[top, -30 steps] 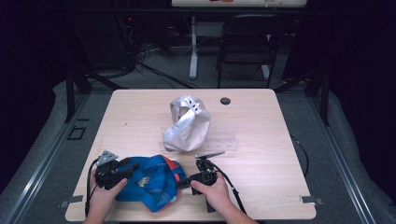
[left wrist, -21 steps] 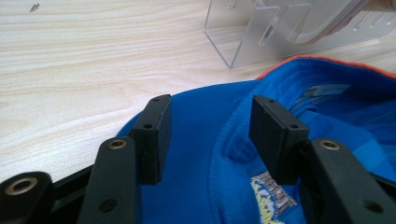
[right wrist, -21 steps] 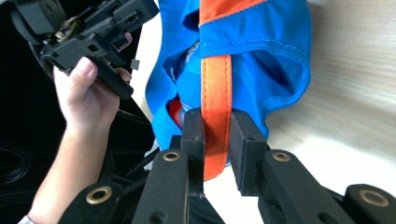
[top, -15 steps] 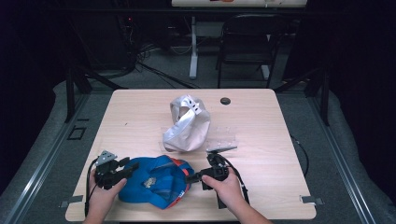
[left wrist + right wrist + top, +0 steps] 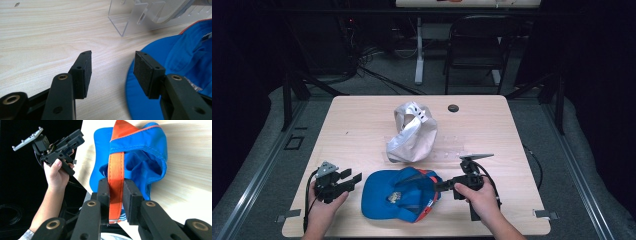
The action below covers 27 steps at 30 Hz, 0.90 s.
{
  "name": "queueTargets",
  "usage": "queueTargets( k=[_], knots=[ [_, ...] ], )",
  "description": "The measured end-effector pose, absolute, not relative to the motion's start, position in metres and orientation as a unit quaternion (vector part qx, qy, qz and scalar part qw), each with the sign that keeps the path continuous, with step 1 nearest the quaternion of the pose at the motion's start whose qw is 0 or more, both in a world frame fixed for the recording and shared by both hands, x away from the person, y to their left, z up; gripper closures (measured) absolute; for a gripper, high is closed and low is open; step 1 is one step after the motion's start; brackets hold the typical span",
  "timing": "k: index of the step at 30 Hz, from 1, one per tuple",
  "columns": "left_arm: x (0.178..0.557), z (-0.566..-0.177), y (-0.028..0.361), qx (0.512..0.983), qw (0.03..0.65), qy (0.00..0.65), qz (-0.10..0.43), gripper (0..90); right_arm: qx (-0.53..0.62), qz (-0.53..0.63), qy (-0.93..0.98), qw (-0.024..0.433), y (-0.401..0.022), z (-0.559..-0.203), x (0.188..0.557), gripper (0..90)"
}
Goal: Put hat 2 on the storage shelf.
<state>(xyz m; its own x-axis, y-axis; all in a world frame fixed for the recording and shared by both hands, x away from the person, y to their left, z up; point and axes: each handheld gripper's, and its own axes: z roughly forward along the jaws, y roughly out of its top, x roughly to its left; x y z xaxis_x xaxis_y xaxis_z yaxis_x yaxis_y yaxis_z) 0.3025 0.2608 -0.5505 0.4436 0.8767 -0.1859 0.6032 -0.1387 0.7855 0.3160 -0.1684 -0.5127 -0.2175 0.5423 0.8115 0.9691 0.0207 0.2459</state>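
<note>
While your right gripper (image 5: 116,202) pinches the orange strap (image 5: 116,170) of the blue cap (image 5: 399,192), the cap lies at the near edge of the table (image 5: 362,125), just in front of the grey cap (image 5: 412,132). Your left gripper (image 5: 112,72) stands wide and empty beside the brim.
</note>
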Motion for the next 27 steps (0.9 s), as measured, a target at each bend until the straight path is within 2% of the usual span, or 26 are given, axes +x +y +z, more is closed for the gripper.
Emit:
queueTargets(
  k=[7,11,18,27],
  knots=[
    [0.303,-0.551,0.261,0.737,0.422,0.502,0.162,49.2,-0.567,-0.422,-0.654,0.269,-0.191,-0.496,0.321,77.7],
    [0.302,-0.551,0.26,0.737,0.423,0.501,0.162,49.2,-0.56,-0.443,-0.633,0.299,-0.201,-0.48,0.324,77.8],
    [0.302,-0.55,0.26,0.74,0.421,0.501,0.159,49.2,-0.554,-0.474,-0.588,0.351,-0.203,-0.467,0.328,77.8],
    [0.303,-0.551,0.26,0.737,0.423,0.501,0.162,49.2,-0.549,-0.485,-0.572,0.369,-0.198,-0.446,0.332,77.9]
  ],
)
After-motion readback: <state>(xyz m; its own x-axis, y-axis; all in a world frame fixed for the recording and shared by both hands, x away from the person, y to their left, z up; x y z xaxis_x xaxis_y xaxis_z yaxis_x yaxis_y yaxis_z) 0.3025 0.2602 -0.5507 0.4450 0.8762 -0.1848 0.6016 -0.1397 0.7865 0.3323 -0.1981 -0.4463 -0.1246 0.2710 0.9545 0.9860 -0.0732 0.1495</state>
